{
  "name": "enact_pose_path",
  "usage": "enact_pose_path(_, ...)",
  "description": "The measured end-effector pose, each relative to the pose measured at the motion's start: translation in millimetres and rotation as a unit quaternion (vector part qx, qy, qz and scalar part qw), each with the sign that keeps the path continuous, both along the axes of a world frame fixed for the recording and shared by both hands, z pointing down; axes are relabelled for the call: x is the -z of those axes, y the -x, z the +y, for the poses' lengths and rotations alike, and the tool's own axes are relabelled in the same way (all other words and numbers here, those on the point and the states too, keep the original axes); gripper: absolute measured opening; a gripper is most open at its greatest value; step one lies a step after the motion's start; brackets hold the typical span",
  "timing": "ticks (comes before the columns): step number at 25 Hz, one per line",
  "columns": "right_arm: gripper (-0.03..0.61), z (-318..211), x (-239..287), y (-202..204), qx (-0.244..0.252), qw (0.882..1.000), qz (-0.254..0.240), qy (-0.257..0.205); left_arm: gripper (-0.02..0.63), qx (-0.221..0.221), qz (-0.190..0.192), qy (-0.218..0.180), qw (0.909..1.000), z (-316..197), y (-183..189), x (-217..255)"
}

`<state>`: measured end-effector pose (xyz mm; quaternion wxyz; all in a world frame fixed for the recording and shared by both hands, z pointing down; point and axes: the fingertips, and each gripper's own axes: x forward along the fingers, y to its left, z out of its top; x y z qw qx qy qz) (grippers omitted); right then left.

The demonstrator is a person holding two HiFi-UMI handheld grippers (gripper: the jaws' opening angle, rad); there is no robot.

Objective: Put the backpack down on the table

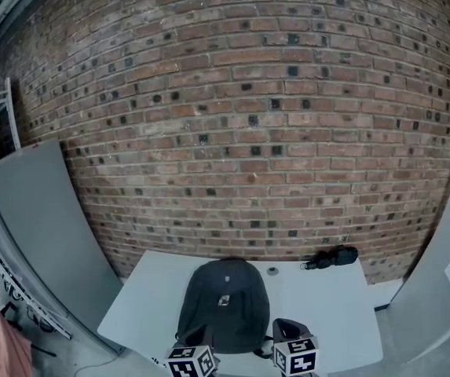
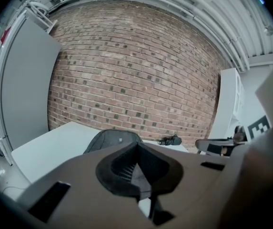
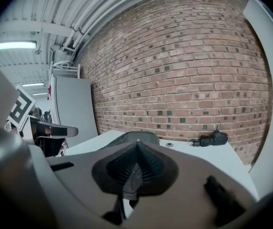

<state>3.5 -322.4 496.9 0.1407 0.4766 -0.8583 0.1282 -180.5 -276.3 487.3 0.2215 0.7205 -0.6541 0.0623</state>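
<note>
A grey panel (image 1: 44, 226) leans at the far left, against the brick wall (image 1: 240, 116). On the white table (image 1: 334, 305), the left gripper (image 1: 199, 338) has its 2 jaws fully closed; they seem to pinch a thin grey strap (image 2: 137, 178). The dark backpack (image 1: 225, 305) lies at the table's middle, just beyond both grippers. The right gripper (image 1: 284, 325) is closed the same way. Near the table's far right edge lies a small black object (image 1: 333, 256).
</note>
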Motion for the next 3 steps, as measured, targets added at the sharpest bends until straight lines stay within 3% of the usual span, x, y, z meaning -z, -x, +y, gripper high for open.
enact_pose_path(3, 0.031, 1.2, 1.6, 1.4, 0.005, 1.000, 0.001, -0.004, 0.014, 0.001, -0.002, 0.002, 1.0000, 1.5, -1.2, -3.5)
